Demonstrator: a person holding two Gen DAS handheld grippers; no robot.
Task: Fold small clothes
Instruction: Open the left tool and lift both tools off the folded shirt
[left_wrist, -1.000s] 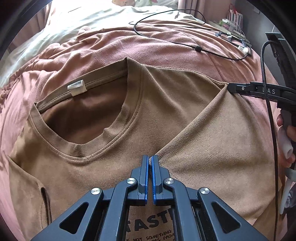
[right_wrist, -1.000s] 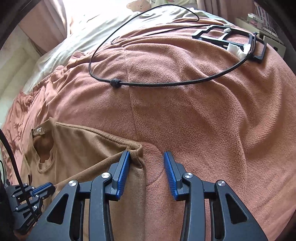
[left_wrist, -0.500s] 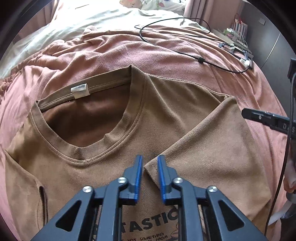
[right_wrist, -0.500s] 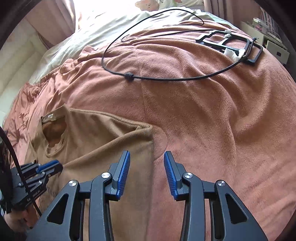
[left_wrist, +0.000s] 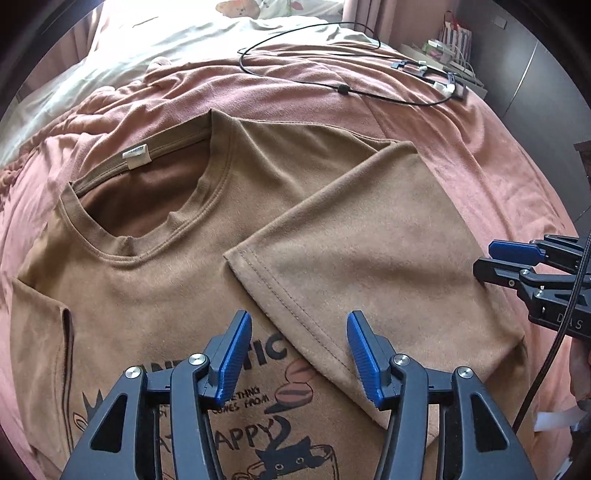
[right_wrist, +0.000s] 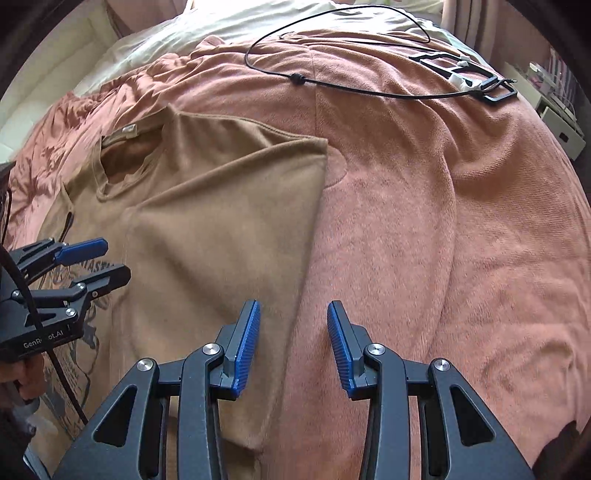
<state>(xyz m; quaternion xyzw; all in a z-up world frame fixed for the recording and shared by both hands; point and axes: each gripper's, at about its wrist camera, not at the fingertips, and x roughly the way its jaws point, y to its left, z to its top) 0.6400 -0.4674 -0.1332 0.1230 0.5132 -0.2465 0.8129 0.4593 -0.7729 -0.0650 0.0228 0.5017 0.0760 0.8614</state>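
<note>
2 grippers gape empty: left gripper (left_wrist: 295, 354) view alone shows T-shirt (left_wrist: 155, 280) print; right gripper (right_wrist: 293, 343) hovers over folded sleeve's (right_wrist: 229, 229) edge on blanket (right_wrist: 424, 221).

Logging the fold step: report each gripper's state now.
Left gripper: open, holding nothing, above the folded sleeve.
Right gripper: open, holding nothing, over the t-shirt edge.

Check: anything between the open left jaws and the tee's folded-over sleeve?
Nothing visible. The left gripper hangs open just above the brown t-shirt, with the folded sleeve's hem bare in front. The black cable lies far off on the blanket.
</note>
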